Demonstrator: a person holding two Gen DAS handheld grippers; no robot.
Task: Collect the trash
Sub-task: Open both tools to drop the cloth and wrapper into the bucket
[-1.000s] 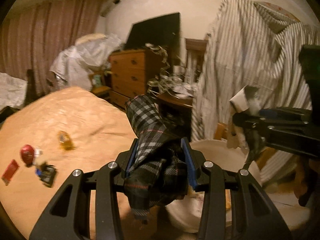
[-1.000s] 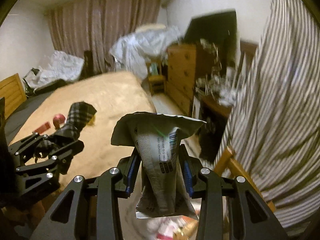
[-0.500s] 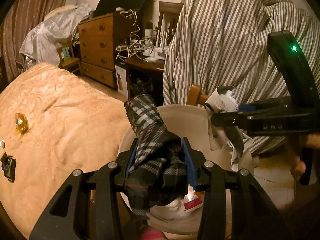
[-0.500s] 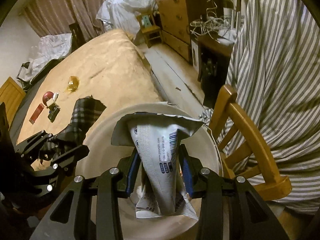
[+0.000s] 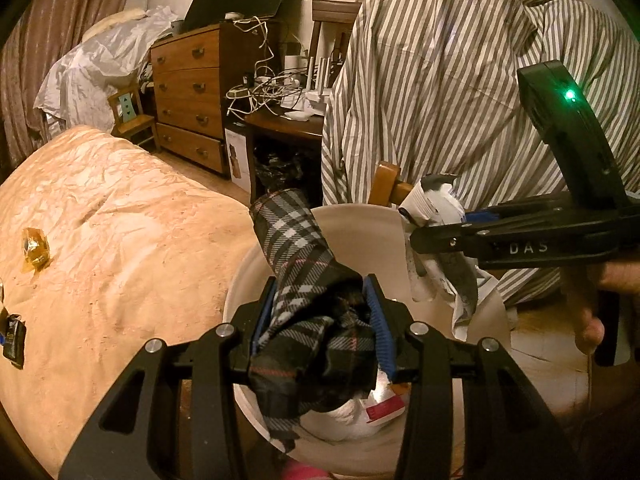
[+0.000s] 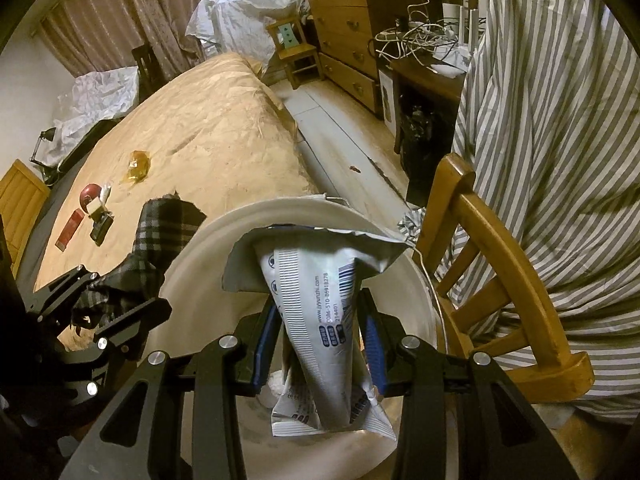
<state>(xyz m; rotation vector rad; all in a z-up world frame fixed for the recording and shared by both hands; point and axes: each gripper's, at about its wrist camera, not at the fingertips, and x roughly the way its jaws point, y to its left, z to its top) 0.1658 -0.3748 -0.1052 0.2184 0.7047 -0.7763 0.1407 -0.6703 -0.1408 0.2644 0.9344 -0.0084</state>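
Left wrist view: the left tool point(image 5: 318, 322) is clenching a crumpled black-and-white plaid cloth point(image 5: 310, 300) between its blue-padded fingers point(image 5: 378, 328), and the bundle is hanging right over the mouth of the round white plastic bucket point(image 5: 360, 224). The cloth is blocking most of the bucket's inside; only a bit of white paper and a red-edged scrap point(image 5: 382, 408) are peeking out beneath it, too hidden to identify. Coming in from the right edge, the right tool point(image 5: 434, 232) is gripping a white and grey printed wrapper point(image 5: 436, 204) above the bucket's far rim, its handle cut off by the frame. Over on the tan bedspread point(image 5: 120, 240), a small amber wrapper point(image 5: 36, 246) is lying alone, and a dark packet point(image 5: 14, 344) is sitting half cut off at the left edge.

Right wrist view: the right tool point(image 6: 318, 350) is pinching the printed wrapper point(image 6: 320, 308), barcode and small text facing up, its lower end dangling into the bucket point(image 6: 208, 280). The bucket's bottom is mostly hidden behind it. At left the left tool point(image 6: 108, 300) is holding the plaid cloth point(image 6: 160, 240) at the bucket's rim. Further back on the bedspread point(image 6: 208, 128), a red round item point(image 6: 90, 194), a red flat packet point(image 6: 70, 228) and the amber wrapper point(image 6: 138, 166) are waiting, small and hard to read.
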